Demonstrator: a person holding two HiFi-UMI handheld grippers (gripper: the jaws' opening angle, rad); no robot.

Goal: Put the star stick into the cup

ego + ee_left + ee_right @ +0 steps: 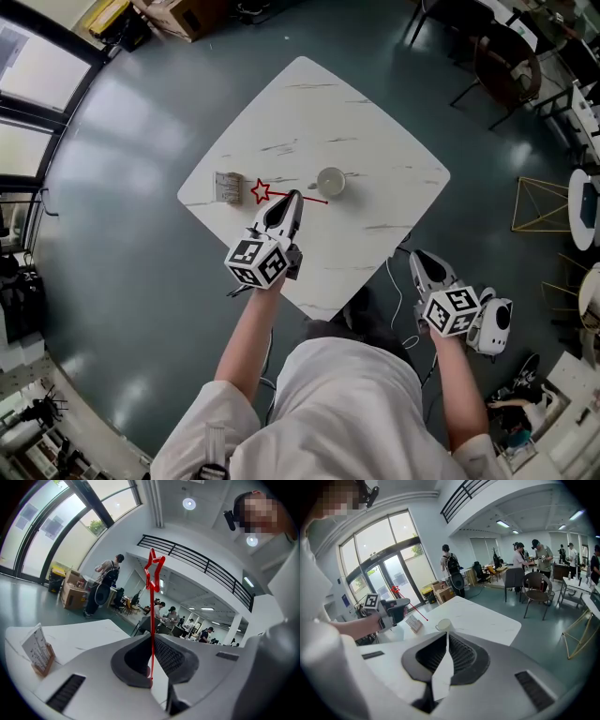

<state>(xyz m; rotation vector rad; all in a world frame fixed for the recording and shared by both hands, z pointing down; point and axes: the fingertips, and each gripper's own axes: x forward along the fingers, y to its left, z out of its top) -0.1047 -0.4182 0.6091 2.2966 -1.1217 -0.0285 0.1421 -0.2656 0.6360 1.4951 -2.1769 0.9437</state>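
Clamping the stick [152, 611] along its shaft, the left hand-held gripper [293, 197] holds it tilted over the surface [356, 122]. The star [261, 191] points away from the cup [330, 181], and the bare end sits just beside it. The right hand-held gripper [420, 257] is closed on nothing, off the surface edge. Suggested: swing the bare end over the cup mouth, steepen the stick and lower it inside before letting go. A thin shaft likely pivots in the pads, so go slow. The cup looks light, so avoid knocking the rim.
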